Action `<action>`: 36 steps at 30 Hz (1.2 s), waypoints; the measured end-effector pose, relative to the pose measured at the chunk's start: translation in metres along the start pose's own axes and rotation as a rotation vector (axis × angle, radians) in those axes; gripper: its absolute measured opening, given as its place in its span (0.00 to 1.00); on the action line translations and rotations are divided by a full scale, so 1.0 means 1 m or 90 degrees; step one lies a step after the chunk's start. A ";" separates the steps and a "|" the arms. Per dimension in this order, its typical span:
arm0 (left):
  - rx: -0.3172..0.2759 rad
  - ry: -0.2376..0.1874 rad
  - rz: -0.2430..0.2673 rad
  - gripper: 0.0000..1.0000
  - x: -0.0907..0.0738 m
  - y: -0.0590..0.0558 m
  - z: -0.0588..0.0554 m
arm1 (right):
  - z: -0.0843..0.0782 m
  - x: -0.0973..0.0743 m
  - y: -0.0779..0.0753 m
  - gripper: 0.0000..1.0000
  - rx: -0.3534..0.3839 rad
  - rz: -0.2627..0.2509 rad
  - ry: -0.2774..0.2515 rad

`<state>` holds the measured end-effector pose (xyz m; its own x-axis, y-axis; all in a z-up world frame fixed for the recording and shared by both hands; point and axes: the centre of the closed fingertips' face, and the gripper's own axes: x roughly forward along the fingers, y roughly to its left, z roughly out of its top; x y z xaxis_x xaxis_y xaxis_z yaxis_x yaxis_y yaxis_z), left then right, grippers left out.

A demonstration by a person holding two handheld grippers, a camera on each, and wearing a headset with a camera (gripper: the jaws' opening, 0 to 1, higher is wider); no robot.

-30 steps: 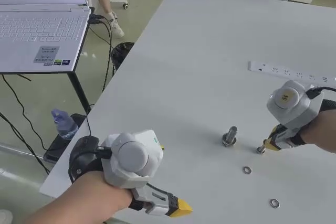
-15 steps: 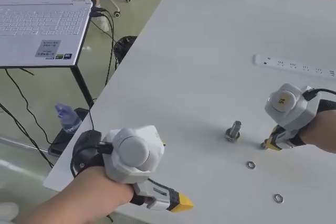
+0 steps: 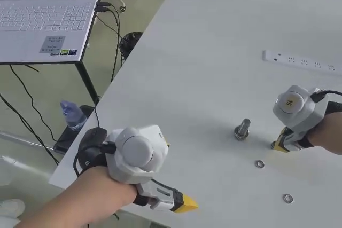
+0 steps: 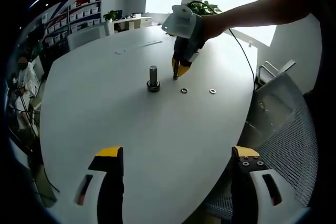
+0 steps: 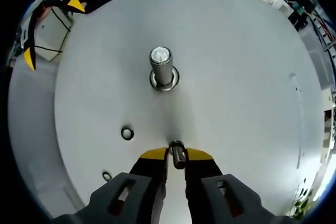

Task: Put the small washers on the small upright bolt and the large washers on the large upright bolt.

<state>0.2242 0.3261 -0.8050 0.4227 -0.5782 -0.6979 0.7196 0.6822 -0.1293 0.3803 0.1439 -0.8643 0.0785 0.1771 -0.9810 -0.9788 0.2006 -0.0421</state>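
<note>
Head view, right gripper [image 3: 279,146]: tips point down at the white table [image 3: 214,52]. What sits between them is too small to tell here.
Head view, left gripper [image 3: 184,204]: hangs off the table's near edge, well apart from the work.
Head view, large bolt [image 3: 243,130]: upright, near the right gripper's tips, on the side facing the left gripper.
Head view, washers: nearer washer [image 3: 259,164] lies flat close to the right tips, and farther washer [image 3: 288,198] lies beyond it, toward the person.
Left gripper view, fingers: spread wide with nothing between them. Both bolts and washers lie well ahead of the tips.
Right gripper view, small bolt [image 5: 177,154]: upright between the fingertips, which are pressed nearly together on it.
Right gripper view, large bolt: straight ahead of the tips, with a ring at its foot. I cannot tell whether that ring is a washer or a flange.
Step in hand: probably work at the small bolt, with two washers left loose.
Next move: likely let go, drop the tips low to pinch the nearer washer by its thin edge, judge its size, then thread its hole over the matching bolt.
</note>
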 end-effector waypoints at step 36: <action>0.001 -0.007 0.007 0.84 -0.007 0.001 0.001 | 0.009 -0.007 -0.004 0.28 -0.005 -0.002 -0.012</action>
<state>0.2228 0.3305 -0.7996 0.4366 -0.5749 -0.6920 0.7157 0.6880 -0.1200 0.3853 0.1508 -0.8555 0.0846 0.1941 -0.9773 -0.9801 0.1929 -0.0465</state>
